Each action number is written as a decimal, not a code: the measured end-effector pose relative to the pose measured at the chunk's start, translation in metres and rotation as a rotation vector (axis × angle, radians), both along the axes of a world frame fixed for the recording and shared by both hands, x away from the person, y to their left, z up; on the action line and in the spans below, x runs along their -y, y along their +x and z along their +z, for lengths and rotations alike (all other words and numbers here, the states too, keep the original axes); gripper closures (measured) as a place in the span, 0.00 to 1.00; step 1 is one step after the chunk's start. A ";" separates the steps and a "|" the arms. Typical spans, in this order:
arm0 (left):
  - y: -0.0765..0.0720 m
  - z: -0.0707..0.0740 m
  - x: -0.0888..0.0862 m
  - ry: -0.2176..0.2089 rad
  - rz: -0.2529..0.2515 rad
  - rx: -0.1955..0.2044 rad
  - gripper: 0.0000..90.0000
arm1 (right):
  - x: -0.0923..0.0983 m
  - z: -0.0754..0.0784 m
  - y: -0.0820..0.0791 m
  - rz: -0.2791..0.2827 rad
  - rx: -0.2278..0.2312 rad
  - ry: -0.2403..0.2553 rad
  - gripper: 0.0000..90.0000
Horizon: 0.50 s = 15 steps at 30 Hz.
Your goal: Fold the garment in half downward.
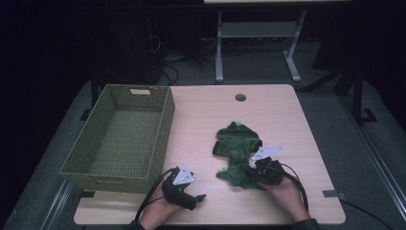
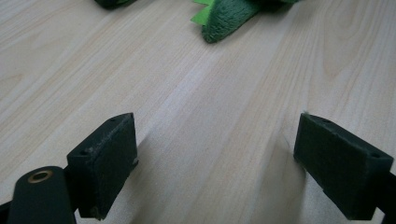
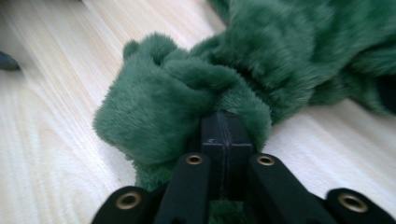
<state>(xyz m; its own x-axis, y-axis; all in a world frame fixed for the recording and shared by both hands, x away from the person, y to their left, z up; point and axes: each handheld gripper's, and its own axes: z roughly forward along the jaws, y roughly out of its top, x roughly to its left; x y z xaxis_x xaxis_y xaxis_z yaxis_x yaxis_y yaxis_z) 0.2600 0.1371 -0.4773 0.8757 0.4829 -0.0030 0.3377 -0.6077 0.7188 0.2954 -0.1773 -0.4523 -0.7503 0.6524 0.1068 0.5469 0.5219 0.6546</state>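
The green plush toy (image 1: pixel 238 153) lies crumpled on the pale wooden counter (image 1: pixel 201 120), right of centre and towards my near edge, with darker patches on its far side and a bright green, saw-toothed trim at its near-left corner. I have my right gripper (image 1: pixel 256 176) at the toy's near end, and in the right gripper view (image 3: pixel 224 128) the two black fingers (image 3: pixel 212 140) are pressed flat together with a thick fold of the green fur bunched up around and over their tips; I read them as closed on a pinch of the plush. The rest of the toy (image 3: pixel 299 56) trails away from that fold across the counter. My left gripper (image 1: pixel 197 197) rests low near the front edge of the counter, left of the toy and apart from it, with the hand (image 1: pixel 160 211) behind it. In the left gripper view its fingers (image 2: pixel 105 163) stand wide apart with only bare wood grain between them, and one tapered end of the toy (image 2: pixel 229 18) with the bright trim lies farther off at the top. A woven olive-green basket (image 1: pixel 163 139) sits on the left side of the counter, well apart from the toy, its near corner close to my left gripper. A round cable hole (image 1: pixel 240 97) shows near the far edge.
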 end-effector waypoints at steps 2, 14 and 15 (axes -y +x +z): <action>0.000 0.000 0.001 0.000 0.006 0.000 0.14 | 0.008 0.006 -0.002 -0.011 0.006 0.034 0.93; 0.008 0.006 0.006 -0.002 -0.011 -0.025 0.14 | 0.071 0.019 -0.026 -0.104 0.050 0.082 0.77; 0.009 0.007 0.007 -0.002 -0.005 -0.014 0.14 | 0.074 0.019 -0.028 -0.112 0.046 0.083 0.77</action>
<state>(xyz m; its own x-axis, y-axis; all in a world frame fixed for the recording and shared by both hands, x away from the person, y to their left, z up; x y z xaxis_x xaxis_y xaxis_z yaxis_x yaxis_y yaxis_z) 0.2688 0.1300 -0.4705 0.8777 0.4789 -0.0158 0.3446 -0.6081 0.7151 0.2675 -0.2517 -0.4336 -0.6790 0.7223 0.1313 0.5670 0.4024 0.7188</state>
